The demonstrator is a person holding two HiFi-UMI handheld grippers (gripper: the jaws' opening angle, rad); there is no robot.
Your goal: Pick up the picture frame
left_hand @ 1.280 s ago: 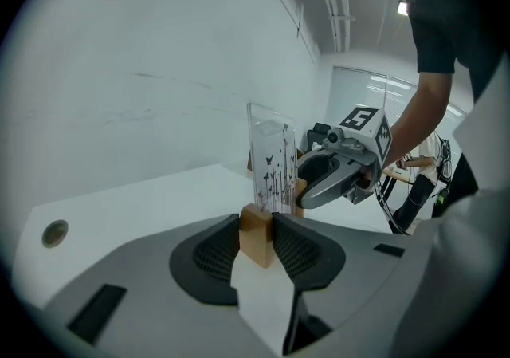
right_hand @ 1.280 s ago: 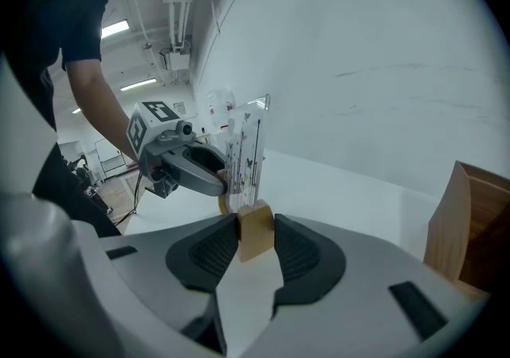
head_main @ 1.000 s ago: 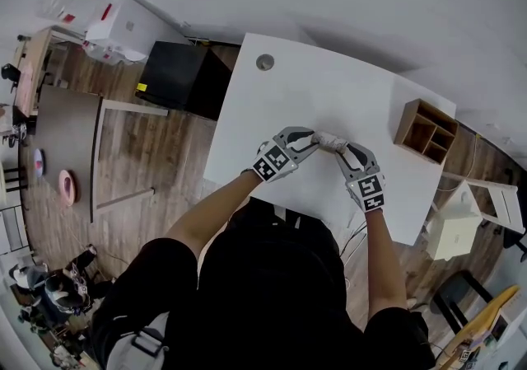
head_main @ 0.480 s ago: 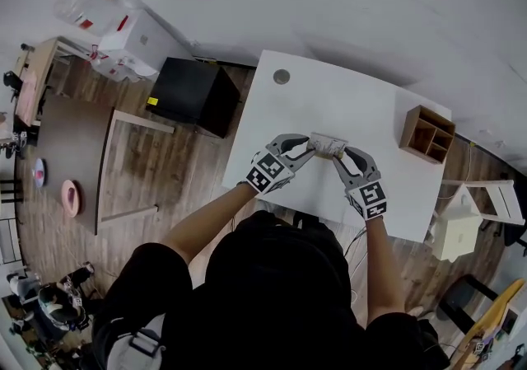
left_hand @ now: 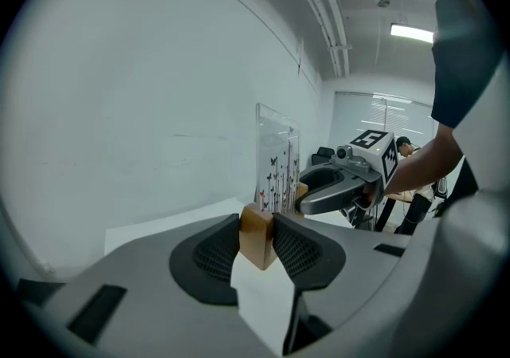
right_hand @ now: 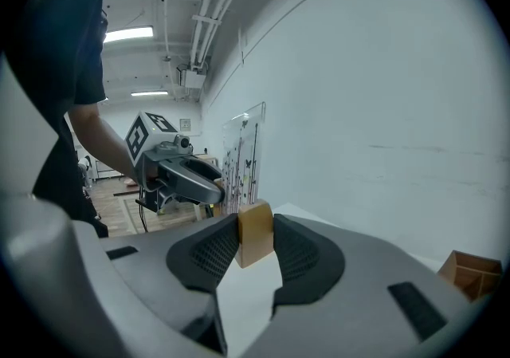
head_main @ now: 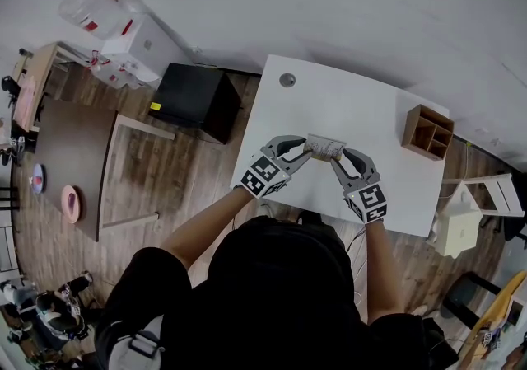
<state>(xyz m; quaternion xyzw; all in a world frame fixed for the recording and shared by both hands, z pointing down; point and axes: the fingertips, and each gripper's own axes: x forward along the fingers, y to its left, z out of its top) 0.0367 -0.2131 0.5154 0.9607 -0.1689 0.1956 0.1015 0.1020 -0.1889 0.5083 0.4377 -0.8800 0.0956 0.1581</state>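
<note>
Only the gripper views show the picture frame (left_hand: 276, 169) as a clear pane with printed butterflies. The fingers of the left gripper (left_hand: 256, 230) and right gripper (right_hand: 255, 230) clamp its wooden end blocks.

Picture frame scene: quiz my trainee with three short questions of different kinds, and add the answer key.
1. True or false: the left gripper and the right gripper each clamp one wooden end of the picture frame.
2. Where does the wooden organizer sit? A: on the white table, toward its right end in the head view. B: on the floor. C: between the left gripper's jaws.
3. Fill in: the frame's clear panel is printed with small ____.
Key: 1 true; 2 A; 3 butterflies.
</note>
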